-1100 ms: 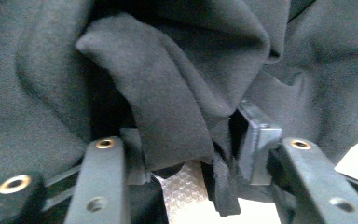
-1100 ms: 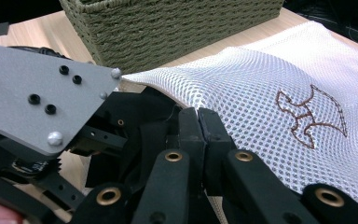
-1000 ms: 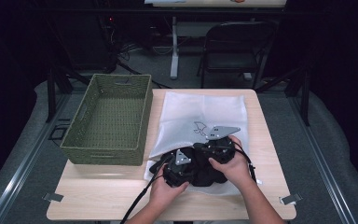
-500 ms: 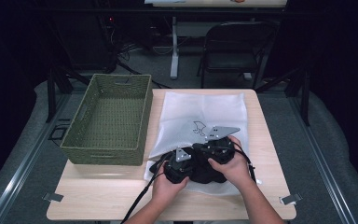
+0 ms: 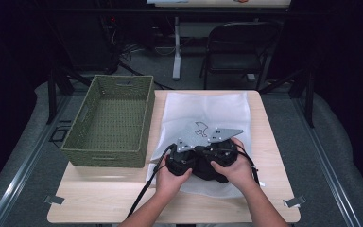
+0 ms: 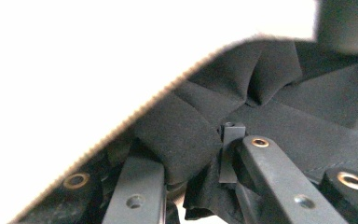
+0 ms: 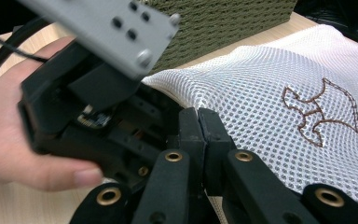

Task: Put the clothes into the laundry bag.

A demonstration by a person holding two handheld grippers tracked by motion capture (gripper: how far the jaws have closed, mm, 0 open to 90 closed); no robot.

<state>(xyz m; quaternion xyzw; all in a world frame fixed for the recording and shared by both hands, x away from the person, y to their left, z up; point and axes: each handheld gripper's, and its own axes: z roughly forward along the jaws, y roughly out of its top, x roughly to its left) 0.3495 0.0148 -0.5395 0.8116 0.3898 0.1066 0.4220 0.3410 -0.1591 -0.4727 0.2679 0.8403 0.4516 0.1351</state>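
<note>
Left gripper [image 5: 178,158] shifted slightly toward mesh bag [image 5: 208,111], jaws just closing, pinching black cloth [image 6: 261,107]. Right gripper [image 5: 217,153] jaws pressed together on bag's edge. Basket [image 5: 111,118] left; table [image 5: 269,137] bare at right.

Left gripper [image 6: 191,182] jaws just closing — pinching bunched black cloth [image 6: 261,79]; white mesh bag [image 6: 98,60] above.

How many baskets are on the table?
1: a green woven basket stands on the left part of the table, beside the white mesh bag.
</note>
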